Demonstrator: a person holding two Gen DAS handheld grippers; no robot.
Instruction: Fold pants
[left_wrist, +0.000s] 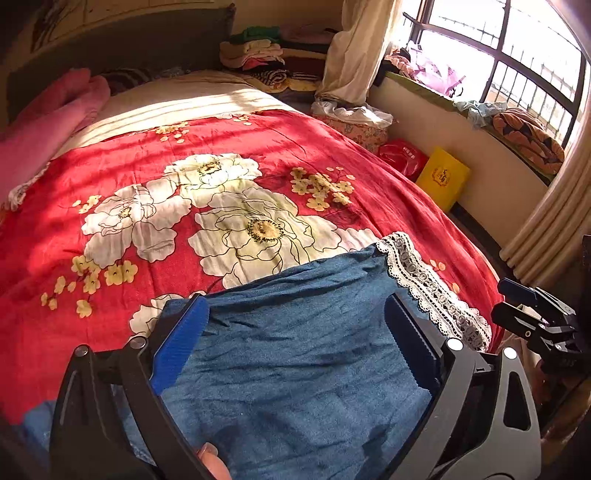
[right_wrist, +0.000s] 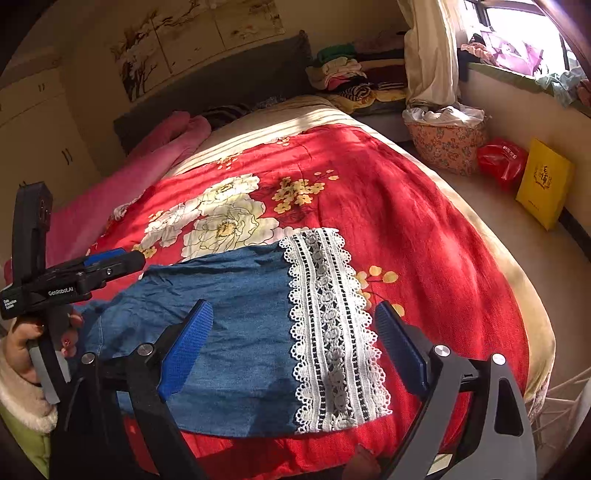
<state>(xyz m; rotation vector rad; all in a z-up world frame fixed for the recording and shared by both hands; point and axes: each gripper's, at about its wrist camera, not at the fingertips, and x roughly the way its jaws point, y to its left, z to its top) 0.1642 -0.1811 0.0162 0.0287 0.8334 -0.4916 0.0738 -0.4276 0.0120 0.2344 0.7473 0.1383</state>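
Blue denim pants (left_wrist: 295, 362) with a white lace hem (left_wrist: 428, 288) lie folded flat on the red flowered bedspread (left_wrist: 184, 147). In the right wrist view the pants (right_wrist: 229, 317) and lace band (right_wrist: 328, 328) lie near the bed's front edge. My left gripper (left_wrist: 295, 343) is open, its blue pads spread above the denim, holding nothing. My right gripper (right_wrist: 295, 350) is open over the lace hem and denim, empty. The right gripper also shows at the left wrist view's right edge (left_wrist: 517, 306); the left gripper shows at the left in the right wrist view (right_wrist: 110, 264).
A pink blanket (right_wrist: 147, 166) lies along the bed's left side. Stacked clothes (right_wrist: 343, 74) sit beyond the bed head. A floral basket (right_wrist: 447, 147), a red bag (right_wrist: 502, 162) and a yellow bag (right_wrist: 543, 184) stand on the floor at right under the window.
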